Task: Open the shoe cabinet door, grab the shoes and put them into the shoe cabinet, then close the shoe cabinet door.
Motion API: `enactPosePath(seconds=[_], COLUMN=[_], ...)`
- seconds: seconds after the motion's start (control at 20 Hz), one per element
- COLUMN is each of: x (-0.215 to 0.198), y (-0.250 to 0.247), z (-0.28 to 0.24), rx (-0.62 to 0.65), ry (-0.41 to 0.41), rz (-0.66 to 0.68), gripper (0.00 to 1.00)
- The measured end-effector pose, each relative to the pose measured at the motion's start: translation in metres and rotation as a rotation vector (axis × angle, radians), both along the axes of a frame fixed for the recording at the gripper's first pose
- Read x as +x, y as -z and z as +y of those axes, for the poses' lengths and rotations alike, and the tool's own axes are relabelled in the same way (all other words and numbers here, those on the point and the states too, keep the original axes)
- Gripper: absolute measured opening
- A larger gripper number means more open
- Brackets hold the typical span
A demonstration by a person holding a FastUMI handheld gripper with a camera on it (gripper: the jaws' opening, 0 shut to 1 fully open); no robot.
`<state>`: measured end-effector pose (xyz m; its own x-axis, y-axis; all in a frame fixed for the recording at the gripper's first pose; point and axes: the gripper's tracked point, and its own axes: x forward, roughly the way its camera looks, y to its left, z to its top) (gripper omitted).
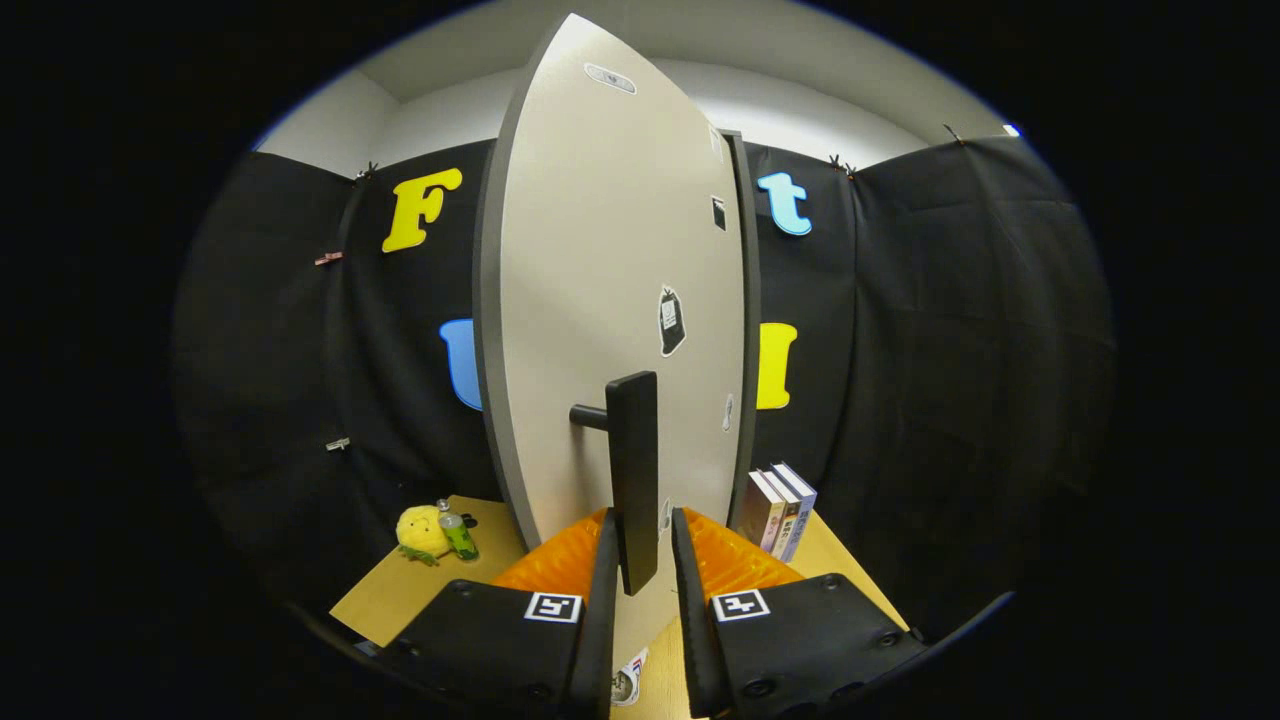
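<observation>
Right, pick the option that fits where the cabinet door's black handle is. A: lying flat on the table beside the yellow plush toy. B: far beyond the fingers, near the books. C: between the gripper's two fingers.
C: the black handle hangs down between the two fingers of the gripper, which flank it with slight gaps showing.

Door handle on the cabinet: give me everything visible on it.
The handle is a dark, flat vertical bar, matte, standing off the pale grey cabinet door on a short round post at its upper end. It is upright, low on the door face. Its lower end sits between the fingers of the hand-held gripper, which flank it closely with slim gaps showing; whether they press on it cannot be told. The door appears swung partly open.
</observation>
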<state>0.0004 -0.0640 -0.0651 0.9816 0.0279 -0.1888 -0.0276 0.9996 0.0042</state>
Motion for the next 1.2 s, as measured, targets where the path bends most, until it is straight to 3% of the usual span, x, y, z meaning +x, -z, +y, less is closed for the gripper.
enactPosePath(seconds=[0.4, 0.8, 1.05, 1.2], x=[-0.007, -0.053, -0.067, -0.064], y=[0.001, -0.017, -0.013, 0.009], z=[-0.044, -0.109, -0.122, -0.112], rx=[0.005, -0.091, -0.124, -0.086], ry=[0.098, 0.310, 0.313, 0.267], rz=[0.015, -0.043, -0.042, -0.011], gripper=[0.32, 0.33, 0.32, 0.32])
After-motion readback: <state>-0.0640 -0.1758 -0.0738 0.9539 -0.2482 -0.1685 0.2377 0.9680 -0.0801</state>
